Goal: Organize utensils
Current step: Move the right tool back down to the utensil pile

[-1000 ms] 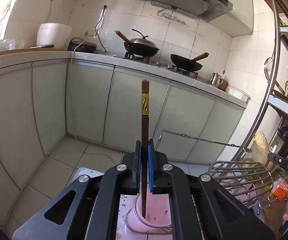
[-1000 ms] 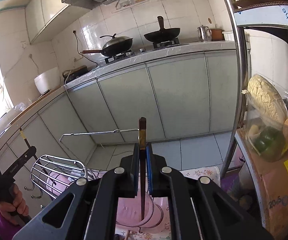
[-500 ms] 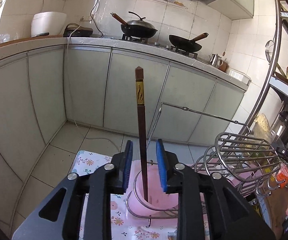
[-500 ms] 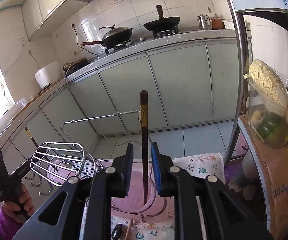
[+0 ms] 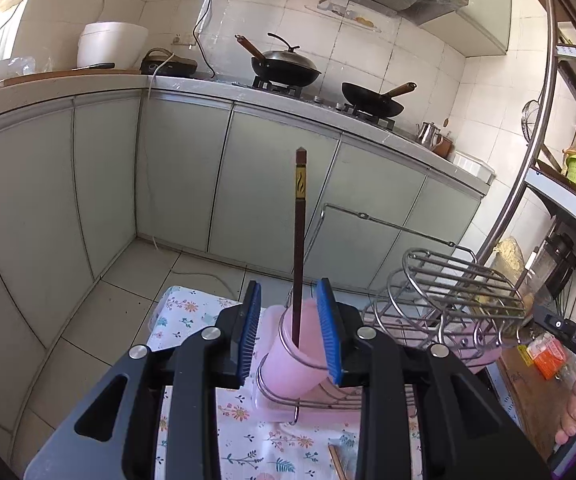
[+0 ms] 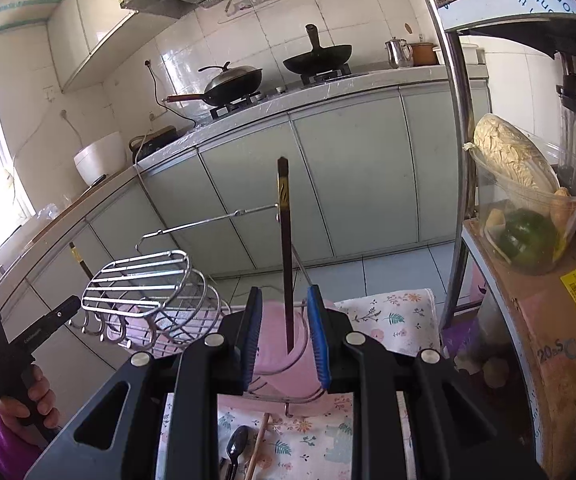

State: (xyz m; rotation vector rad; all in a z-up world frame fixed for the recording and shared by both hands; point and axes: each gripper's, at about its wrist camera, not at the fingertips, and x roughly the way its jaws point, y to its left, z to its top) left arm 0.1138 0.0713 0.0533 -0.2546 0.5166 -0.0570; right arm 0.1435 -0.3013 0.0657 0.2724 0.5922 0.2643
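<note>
In the left wrist view a dark chopstick [image 5: 299, 240] with a gold band stands upright in a pink cup [image 5: 288, 368] held by a wire ring. My left gripper [image 5: 288, 286] has its blue pads on either side of it, apart from it, and its jaws are opening. In the right wrist view a second dark chopstick [image 6: 285, 240] stands in another pink cup [image 6: 274, 344]. My right gripper [image 6: 284, 290] is open around it without touching it. A spoon [image 6: 238, 448] and a wooden chopstick [image 6: 258, 448] lie on the floral cloth [image 6: 387, 320].
A wire rack [image 5: 459, 280] sits between the two cups. A metal shelf pole [image 6: 455, 160] rises at the right, beside a cardboard box [image 6: 547, 340] bearing a plastic tub of vegetables [image 6: 527, 208]. Kitchen cabinets [image 5: 268, 184] stand beyond.
Both grippers went from shut on their chopsticks to open and have drawn back. Each chopstick now stands free in its pink cup.
</note>
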